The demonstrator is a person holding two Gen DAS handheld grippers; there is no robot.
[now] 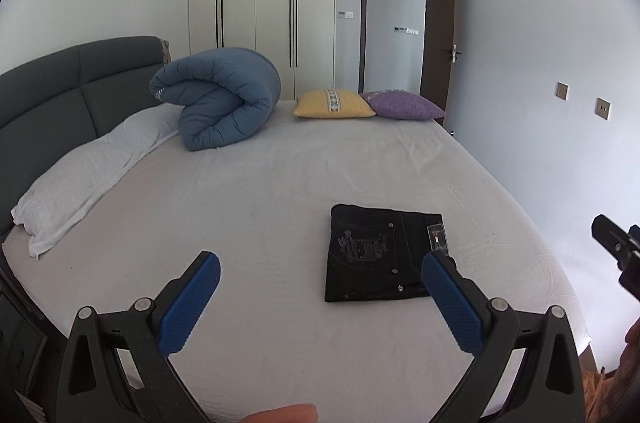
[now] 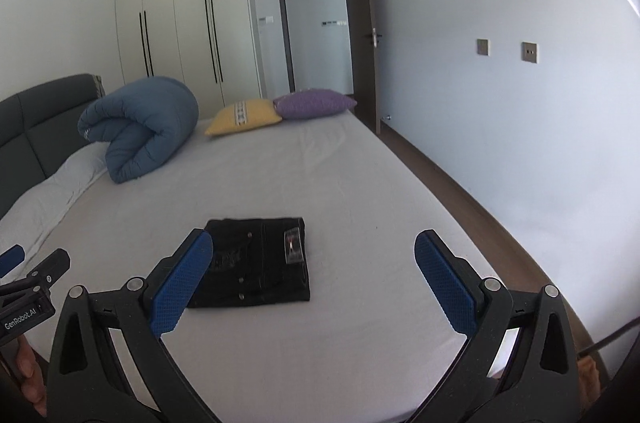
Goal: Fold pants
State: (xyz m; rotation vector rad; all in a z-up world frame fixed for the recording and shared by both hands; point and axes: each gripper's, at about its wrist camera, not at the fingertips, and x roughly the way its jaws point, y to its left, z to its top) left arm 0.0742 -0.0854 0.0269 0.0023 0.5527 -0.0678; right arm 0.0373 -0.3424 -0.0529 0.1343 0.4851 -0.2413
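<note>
White-sheeted bed [image 2: 360, 183] bearing, just beyond both wide-open, empty claws, left claw [image 1: 320, 281] and right claw [image 2: 312, 255], folded black pants [image 2: 256, 263]: likely soft, heavyish denim, limp yet grippy, best pinched at stacked folded edges.

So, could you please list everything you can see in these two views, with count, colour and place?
pants: one, black, folded into a rectangle, near edge of the bed
bed: one, white sheet, grey headboard on the left
duvet: one, blue, rolled, by the headboard
white pillows: two, along the headboard
cushions: two, yellow cushion and purple cushion, far side of the bed
wardrobe: one, cream, back wall
door: one, brown, open
wall plates: two, right wall
left gripper: black, blue pads, open, empty
right gripper: same, open, empty
</note>
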